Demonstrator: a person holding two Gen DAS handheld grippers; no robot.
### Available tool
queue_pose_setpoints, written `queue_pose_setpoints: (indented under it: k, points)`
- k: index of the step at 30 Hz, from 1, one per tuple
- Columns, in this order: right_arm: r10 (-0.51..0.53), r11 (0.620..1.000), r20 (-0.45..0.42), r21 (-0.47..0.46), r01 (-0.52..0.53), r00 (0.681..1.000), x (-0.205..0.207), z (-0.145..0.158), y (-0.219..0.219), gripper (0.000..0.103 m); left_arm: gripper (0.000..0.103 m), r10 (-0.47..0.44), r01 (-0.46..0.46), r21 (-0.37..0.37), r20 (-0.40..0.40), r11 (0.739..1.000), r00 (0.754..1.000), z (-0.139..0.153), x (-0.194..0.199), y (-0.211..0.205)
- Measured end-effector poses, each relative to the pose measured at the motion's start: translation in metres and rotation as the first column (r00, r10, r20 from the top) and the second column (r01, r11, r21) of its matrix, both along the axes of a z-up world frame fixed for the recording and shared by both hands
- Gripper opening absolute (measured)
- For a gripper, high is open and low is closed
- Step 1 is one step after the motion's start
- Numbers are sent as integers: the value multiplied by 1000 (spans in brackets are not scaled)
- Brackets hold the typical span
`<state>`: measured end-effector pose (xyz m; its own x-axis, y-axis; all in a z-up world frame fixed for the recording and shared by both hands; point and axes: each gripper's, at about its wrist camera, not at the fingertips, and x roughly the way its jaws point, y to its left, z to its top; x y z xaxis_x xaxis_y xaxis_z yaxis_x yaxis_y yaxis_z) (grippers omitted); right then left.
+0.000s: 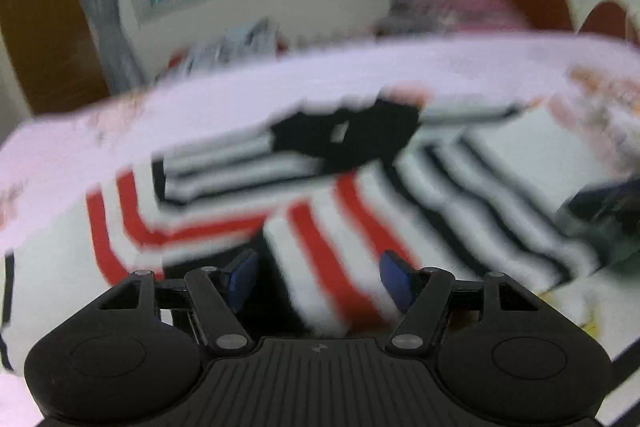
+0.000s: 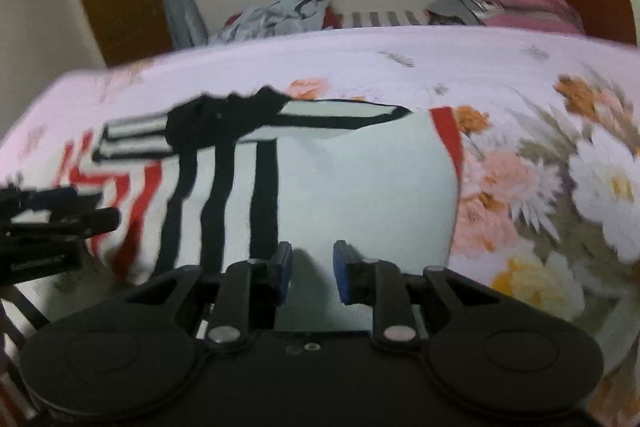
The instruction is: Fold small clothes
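White, red-and-black-striped shirt [image 2: 352, 179] lies spread on the floral bed sheet [image 2: 540, 163]. Left tongs [image 1: 320, 277] stand apart over its red stripes, pads clear of the cloth. Right tongs [image 2: 313, 269] are nearly together above its white near edge; whether they pinch fabric, I cannot tell.

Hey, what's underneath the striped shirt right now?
The striped shirt lies on a floral bedsheet, whose pink and white flowers show to its right and beyond it. The sheet directly beneath is covered, so anything under the shirt cannot be seen.
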<state>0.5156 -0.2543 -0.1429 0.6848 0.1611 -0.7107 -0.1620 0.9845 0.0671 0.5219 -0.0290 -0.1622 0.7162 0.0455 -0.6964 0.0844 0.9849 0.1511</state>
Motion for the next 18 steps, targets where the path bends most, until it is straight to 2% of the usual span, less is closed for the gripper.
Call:
queue_pose_setpoints:
  k: [1,2,3,5,6,7,8,11,13,15,18]
  points:
    - [-43,999,0,15,43,999,3,0,-11,6,76,22,-22,-49,-3,999,1000,0,1,12]
    - [-81,995,-16,57,82,997,8,-1,-23,0,76,60,-60,-83,-12,995,998,1,3,24]
    - [-85,992,-28,93,87,996,13,0,-32,0,76,82,-83,-90,-18,992,996,2,5,33]
    - [-57,997,-14,53,58,998,22,4,-27,0,76,95,-96,-88,-9,991,995,6,11,38]
    - [-40,999,-4,33,40,999,29,6,-21,6,76,97,-96,-88,2,991,995,8,13,36]
    - [-21,999,0,44,21,1000,35,7,-14,22,76,92,-90,-95,16,991,996,11,17,33]
    - [0,999,2,51,0,1000,41,8,-7,26,76,89,-86,-97,24,992,996,13,20,26]
    - [95,994,6,51,-95,995,61,5,29,25,76,62,-59,-99,25,993,998,15,28,6]
    - [125,991,-16,59,-124,992,71,0,39,20,76,40,-38,-88,24,995,999,15,32,-1]
    - [75,996,-21,52,-74,997,81,-2,28,14,76,60,-60,-65,-4,996,998,13,33,3]
    - [-83,996,1,28,83,997,85,3,-20,10,76,136,-138,-56,-36,989,990,10,28,33]
